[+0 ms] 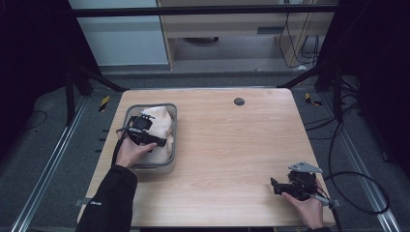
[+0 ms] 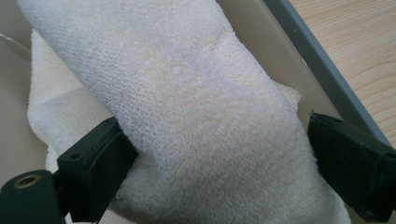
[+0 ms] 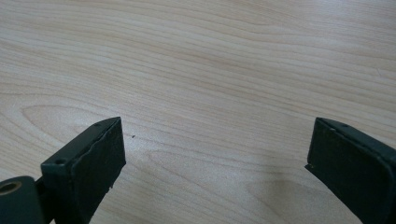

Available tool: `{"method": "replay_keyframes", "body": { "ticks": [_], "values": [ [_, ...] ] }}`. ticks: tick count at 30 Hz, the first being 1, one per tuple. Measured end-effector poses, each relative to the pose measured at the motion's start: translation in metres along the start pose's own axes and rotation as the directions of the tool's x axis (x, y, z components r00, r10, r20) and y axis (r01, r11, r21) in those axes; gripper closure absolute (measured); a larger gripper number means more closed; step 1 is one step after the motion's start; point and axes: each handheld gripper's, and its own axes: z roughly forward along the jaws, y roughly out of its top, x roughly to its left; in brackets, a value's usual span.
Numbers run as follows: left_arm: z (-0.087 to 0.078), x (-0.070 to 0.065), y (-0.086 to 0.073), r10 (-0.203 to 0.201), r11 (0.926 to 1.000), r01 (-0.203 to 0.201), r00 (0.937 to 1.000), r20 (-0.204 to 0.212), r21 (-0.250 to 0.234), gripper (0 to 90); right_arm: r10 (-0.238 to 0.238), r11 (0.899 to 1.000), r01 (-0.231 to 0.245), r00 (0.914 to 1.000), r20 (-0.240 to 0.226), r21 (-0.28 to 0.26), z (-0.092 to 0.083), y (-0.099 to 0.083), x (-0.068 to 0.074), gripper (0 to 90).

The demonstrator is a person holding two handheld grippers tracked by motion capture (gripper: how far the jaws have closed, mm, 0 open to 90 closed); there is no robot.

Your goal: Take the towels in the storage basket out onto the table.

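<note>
grey bin (image 1: pixel 170 126) holds a cream towel (image 2: pixel 196 107), left gripper (image 2: pixel 219 158) astride it.

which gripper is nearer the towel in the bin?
Left. The left gripper is down in the grey bin with its jaws on either side of the cream towel. The right gripper hangs open over bare tabletop at the near right corner.

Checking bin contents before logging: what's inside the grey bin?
A cream towel fills the grey bin, with the left gripper open around a fold. Anything beneath the towel is covered.
</note>
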Motion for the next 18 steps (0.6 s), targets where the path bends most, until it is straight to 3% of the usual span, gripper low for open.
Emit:
{"method": "replay_keyframes", "body": {
  "ticks": [6, 10, 18],
  "values": [
    [0.0041, -0.0005, -0.0002, -0.010, 0.9997, 0.010, 0.9999, -0.006, 0.023, 12.4, 0.001, 1.000, -0.001, 1.0000, 0.001, 0.002, 0.0001, -0.0001, 0.0002, 4.3],
    [0.0059, 0.0009, -0.0009, -0.038, 0.9985, 0.038, 0.9993, 0.001, 0.039, 21.0, -0.004, 1.000, 0.004, 1.0000, 0.000, 0.001, -0.0004, -0.0001, -0.0004, 4.3],
    [0.0078, 0.0037, -0.0034, -0.056, 0.9969, 0.055, 0.9982, 0.021, 0.055, 40.5, 0.000, 1.000, 0.000, 1.0000, -0.002, 0.003, -0.0004, -0.0001, -0.0005, 4.5]
  ]
}}
